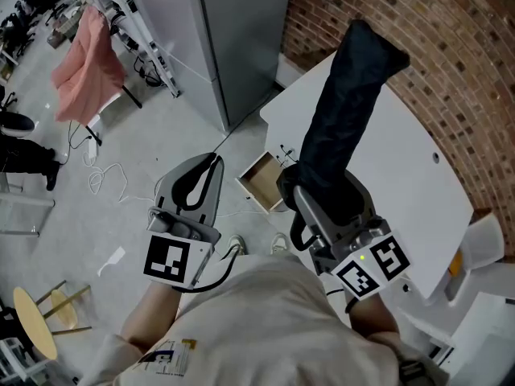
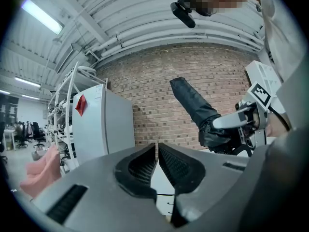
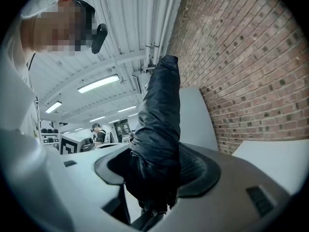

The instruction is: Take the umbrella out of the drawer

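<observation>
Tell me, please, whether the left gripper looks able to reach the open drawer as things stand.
Probably yes: the left gripper is empty, jaws together, and the drawer stands open beyond its tip with nothing seen between; the right gripper holds the umbrella aside.

We find the umbrella (image 1: 346,111) standing between the right hand-held gripper's (image 1: 315,190) jaws, before the tabletop (image 1: 402,175). The open drawer (image 1: 259,182) lies below it, with the left hand-held gripper (image 1: 197,179) just left of it.

One umbrella (image 1: 346,111), one drawer (image 1: 261,182) and one table (image 1: 418,175). Two grippers: left gripper (image 1: 213,162), right gripper (image 1: 294,195). One cabinet (image 1: 217,39), one pink cloth (image 1: 84,63), one stool (image 1: 36,320).
</observation>
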Tool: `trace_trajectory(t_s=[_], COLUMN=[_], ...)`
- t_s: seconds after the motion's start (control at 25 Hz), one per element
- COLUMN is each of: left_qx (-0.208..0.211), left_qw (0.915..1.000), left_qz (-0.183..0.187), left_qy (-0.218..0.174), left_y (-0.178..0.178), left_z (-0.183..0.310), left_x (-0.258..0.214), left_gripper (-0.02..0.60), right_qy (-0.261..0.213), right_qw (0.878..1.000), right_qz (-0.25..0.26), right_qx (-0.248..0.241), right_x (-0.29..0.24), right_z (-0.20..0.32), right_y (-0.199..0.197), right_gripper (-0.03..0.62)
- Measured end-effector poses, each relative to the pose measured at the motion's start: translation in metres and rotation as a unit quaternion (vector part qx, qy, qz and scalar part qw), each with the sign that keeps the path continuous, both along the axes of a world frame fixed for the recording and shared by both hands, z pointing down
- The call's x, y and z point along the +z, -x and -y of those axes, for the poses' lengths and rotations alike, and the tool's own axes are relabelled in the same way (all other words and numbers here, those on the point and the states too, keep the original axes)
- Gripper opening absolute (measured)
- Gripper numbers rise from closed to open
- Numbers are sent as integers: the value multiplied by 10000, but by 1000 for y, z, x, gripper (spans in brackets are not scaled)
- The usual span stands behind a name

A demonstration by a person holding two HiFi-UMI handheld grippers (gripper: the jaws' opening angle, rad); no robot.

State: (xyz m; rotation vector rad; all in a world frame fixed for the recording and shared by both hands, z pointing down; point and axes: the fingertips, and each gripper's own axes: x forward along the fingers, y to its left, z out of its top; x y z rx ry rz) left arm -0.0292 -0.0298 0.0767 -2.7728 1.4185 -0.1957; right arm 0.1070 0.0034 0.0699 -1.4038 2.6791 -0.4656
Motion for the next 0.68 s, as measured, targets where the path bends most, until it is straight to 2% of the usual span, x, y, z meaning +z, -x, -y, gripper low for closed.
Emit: trace_trajectory(t_s=[0.44, 0.68], left_qx=[49, 65], left_qw=[10000, 10000], left_qz=[41, 9], left_qy=[-24, -46], left_y=[-9, -6], left_z=[0, -6], left_x=[13, -12], left_gripper=[28, 28], right_qy=[25, 7], right_qw=[10000, 10000], right_qz=[66, 52], right_qx=[3, -13], right_x=[11, -16], right_z=[2, -4], right_y=[-10, -6], right_gripper=[265, 265])
